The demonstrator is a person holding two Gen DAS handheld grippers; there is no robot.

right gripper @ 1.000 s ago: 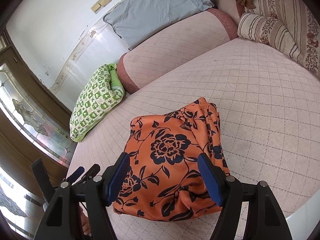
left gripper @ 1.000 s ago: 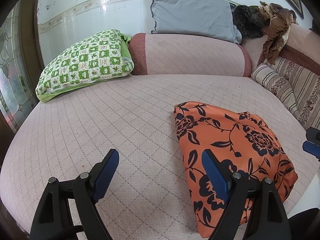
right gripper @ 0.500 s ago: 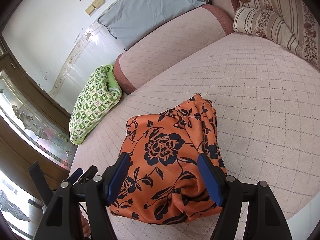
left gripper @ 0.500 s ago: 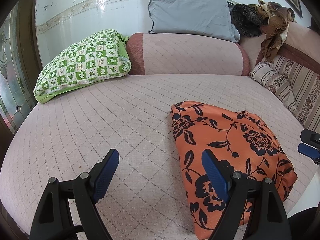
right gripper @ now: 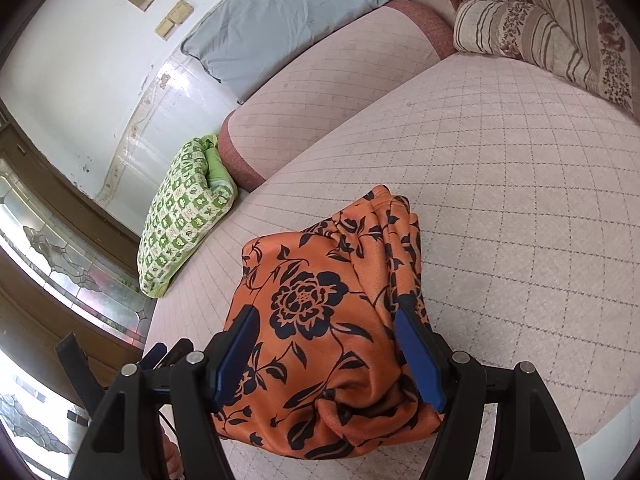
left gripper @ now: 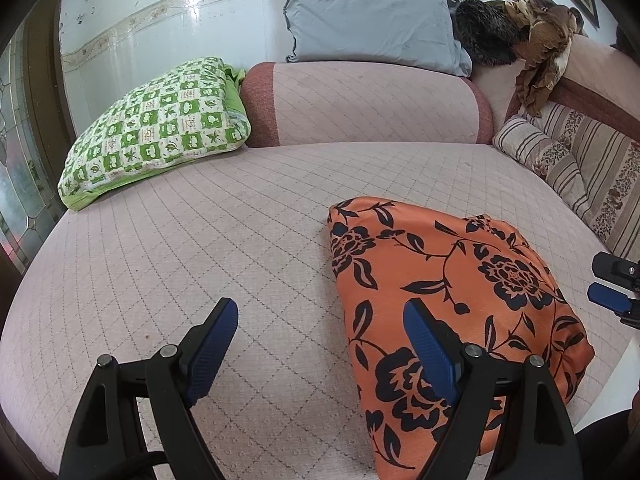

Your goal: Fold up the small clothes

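An orange garment with black flowers (left gripper: pixel 448 300) lies folded in a thick bundle near the front edge of a pink quilted bed (left gripper: pixel 208 240). My left gripper (left gripper: pixel 320 332) is open and empty, hovering above the bed at the bundle's left edge. In the right wrist view the garment (right gripper: pixel 320 320) lies just beyond my right gripper (right gripper: pixel 324 340), which is open and empty, its jaws spread about as wide as the bundle. The right gripper's tips show at the right edge of the left wrist view (left gripper: pixel 612 288).
A green checked pillow (left gripper: pixel 156 136) lies at the back left. A pink bolster (left gripper: pixel 360 104) and a grey pillow (left gripper: pixel 372 20) are at the back. Striped cushions (left gripper: pixel 580 164) line the right side. A glazed wooden door (right gripper: pixel 60 248) stands left of the bed.
Both grippers have drawn back a little from the folded garment, and both stay open. The garment has not moved.
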